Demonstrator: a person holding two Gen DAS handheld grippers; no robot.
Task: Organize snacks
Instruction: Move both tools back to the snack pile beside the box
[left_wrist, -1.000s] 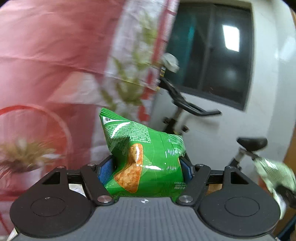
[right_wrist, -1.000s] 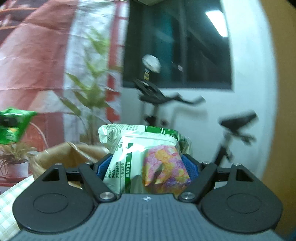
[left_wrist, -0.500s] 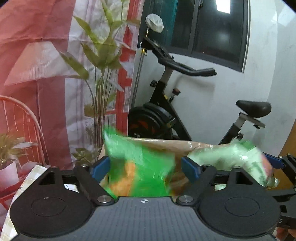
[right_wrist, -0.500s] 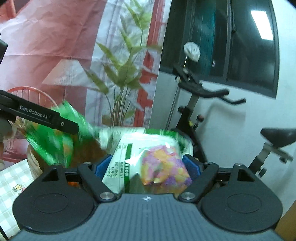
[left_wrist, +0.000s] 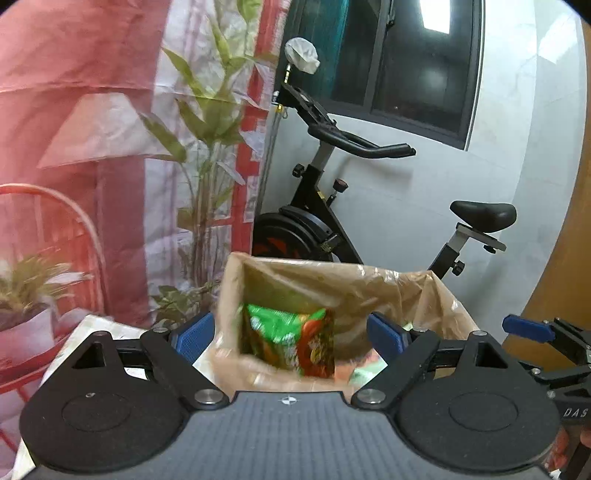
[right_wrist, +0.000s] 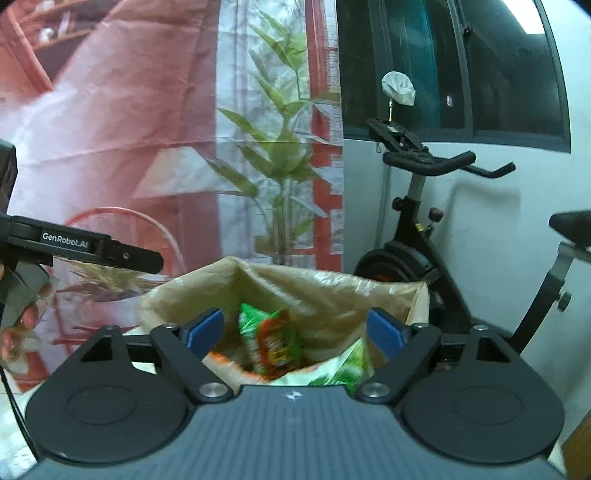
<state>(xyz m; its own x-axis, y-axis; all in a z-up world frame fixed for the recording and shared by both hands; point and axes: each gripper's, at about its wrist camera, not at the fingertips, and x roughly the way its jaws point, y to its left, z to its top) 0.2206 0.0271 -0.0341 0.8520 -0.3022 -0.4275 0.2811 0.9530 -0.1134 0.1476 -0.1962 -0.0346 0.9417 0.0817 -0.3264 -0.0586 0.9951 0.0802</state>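
Observation:
A bin lined with a tan plastic bag (left_wrist: 332, 269) (right_wrist: 295, 275) stands just ahead of both grippers. Inside it a green snack pack (left_wrist: 291, 338) (right_wrist: 269, 341) leans upright, slightly blurred. A white and green snack pack (right_wrist: 334, 373) lies lower in the bag, near the right gripper's right finger. My left gripper (left_wrist: 290, 336) is open over the bag's near edge, its blue pads (left_wrist: 194, 338) bare. My right gripper (right_wrist: 294, 332) is open too, with nothing between its pads (right_wrist: 384, 334). Each gripper shows at the edge of the other's view, the right gripper (left_wrist: 528, 328) and the left gripper (right_wrist: 85, 247).
A black exercise bike (left_wrist: 317, 206) (right_wrist: 413, 236) stands behind the bin against a white wall with a dark window. A printed red backdrop with plants (left_wrist: 110, 110) hangs at the left. A checked cloth (left_wrist: 92, 325) covers the surface at the left. A hand (right_wrist: 14, 332) holds the left gripper.
A second ago each gripper was shut on a snack pack. Both swung down toward the bin, the jaws spread, and both packs now lie inside the bag.

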